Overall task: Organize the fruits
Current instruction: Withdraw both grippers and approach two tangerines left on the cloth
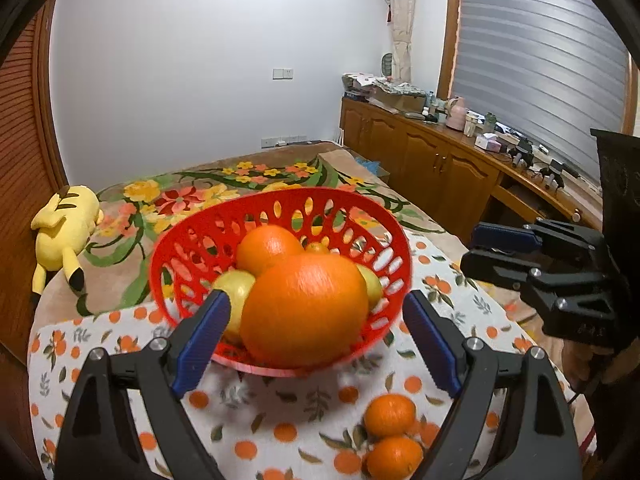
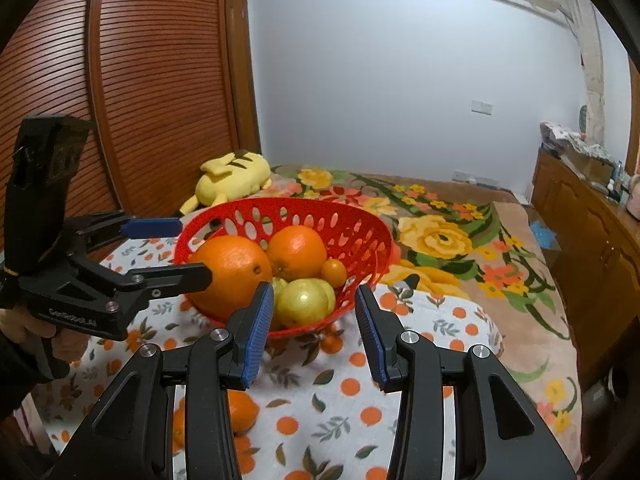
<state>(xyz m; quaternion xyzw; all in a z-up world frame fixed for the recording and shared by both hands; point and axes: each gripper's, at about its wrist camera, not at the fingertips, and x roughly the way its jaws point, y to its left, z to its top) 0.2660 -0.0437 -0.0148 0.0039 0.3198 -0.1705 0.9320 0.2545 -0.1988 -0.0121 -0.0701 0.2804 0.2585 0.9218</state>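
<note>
With a big orange (image 1: 304, 312) just set in the basket (image 1: 192, 248), both the left gripper (image 1: 316, 340) and right gripper (image 2: 314, 332) spread empty, the next move is grasping the tangerines (image 1: 390, 416) at 5 o'clock.

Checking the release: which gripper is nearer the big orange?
Left: open, fingers either side of the big orange. Right sits back, in front of the basket.

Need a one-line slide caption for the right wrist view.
Open right gripper faces red basket of fruit; open left gripper flanks big orange.
</note>
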